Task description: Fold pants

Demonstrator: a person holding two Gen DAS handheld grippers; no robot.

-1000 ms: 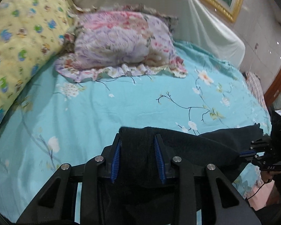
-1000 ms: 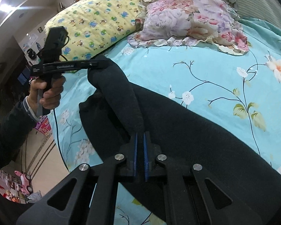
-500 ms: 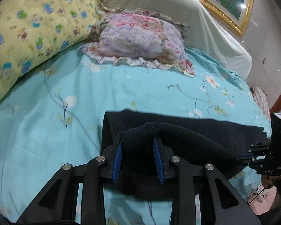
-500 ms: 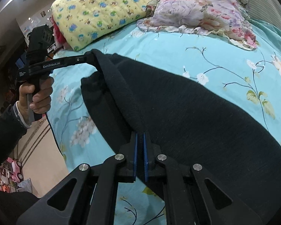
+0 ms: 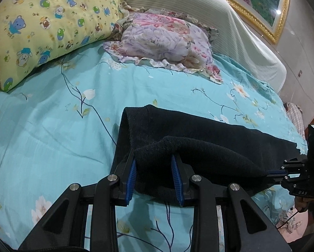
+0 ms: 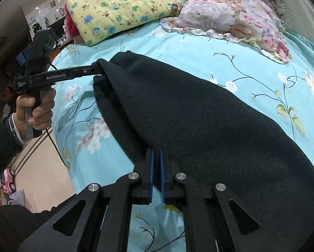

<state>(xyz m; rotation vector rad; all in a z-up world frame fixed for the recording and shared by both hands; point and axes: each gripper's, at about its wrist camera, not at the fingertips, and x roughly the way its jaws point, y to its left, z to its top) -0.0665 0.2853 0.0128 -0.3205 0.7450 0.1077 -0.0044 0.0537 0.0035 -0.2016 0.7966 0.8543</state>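
Left wrist view gives me the left gripper (image 5: 155, 176) with its blue pads (image 5: 131, 176) pressed against a thick bunched fold of the black pants (image 5: 209, 138), so I read it as clamped on that cloth at a middling width. From that fold the pants stretch across the turquoise floral bedsheet (image 5: 52, 130) toward the right gripper (image 5: 279, 171), which bites the far edge of the same fold. Part of the pants lies flat on the bedsheet beyond the fold, on the side toward the pink floral pillow (image 5: 163, 42). Left of the pink floral pillow and touching it leans the yellow bear-print pillow (image 5: 43, 27).

On the right wrist view my right gripper's pads (image 6: 150, 172) stand nearly together, with a thin edge of the pants pinched between them. The pants spread wide over the bedsheet on the near side of the pink floral pillow, well apart from it. At their far corner the left gripper grips the cloth, held by the person's left hand (image 6: 34, 110) out past the bed's edge.
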